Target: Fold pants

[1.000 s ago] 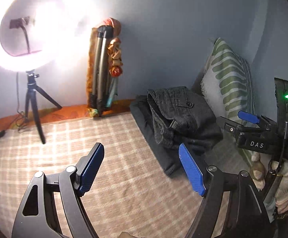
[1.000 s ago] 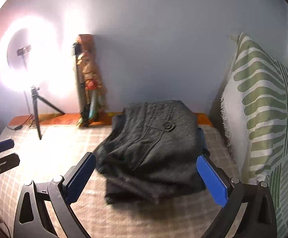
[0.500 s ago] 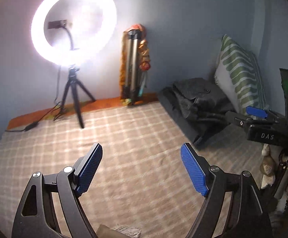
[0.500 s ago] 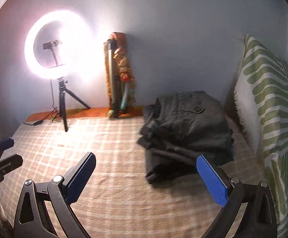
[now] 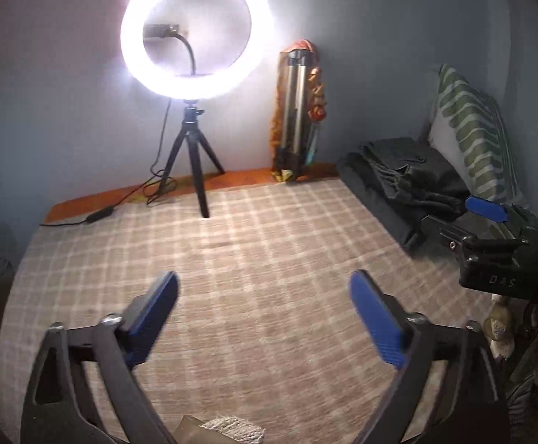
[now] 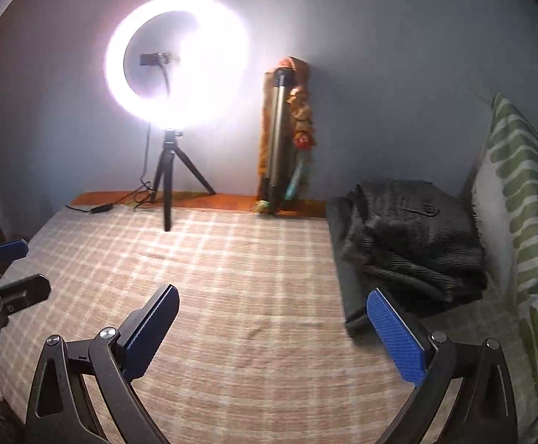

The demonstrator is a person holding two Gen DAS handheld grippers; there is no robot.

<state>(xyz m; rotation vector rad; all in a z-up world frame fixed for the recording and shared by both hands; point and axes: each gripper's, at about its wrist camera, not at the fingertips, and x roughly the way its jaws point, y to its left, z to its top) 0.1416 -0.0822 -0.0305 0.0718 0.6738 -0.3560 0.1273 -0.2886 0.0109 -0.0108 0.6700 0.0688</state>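
The pants (image 6: 413, 244) sat folded into a compact dark bundle at the far right of the checked bedspread (image 6: 232, 296), on top of another folded dark garment (image 6: 346, 288) and just beside the green-striped pillow (image 6: 524, 222). The left gripper (image 5: 263, 320) hung wide apart over bare bedspread, holding nothing, and the right gripper (image 6: 272, 333) gaped just as wide, empty too, with the bundle well beyond its right finger. Both tools were clear of the cloth, so the folding looked finished and the stack placed. At most, the rumpled left edge might have wanted a little tidying.
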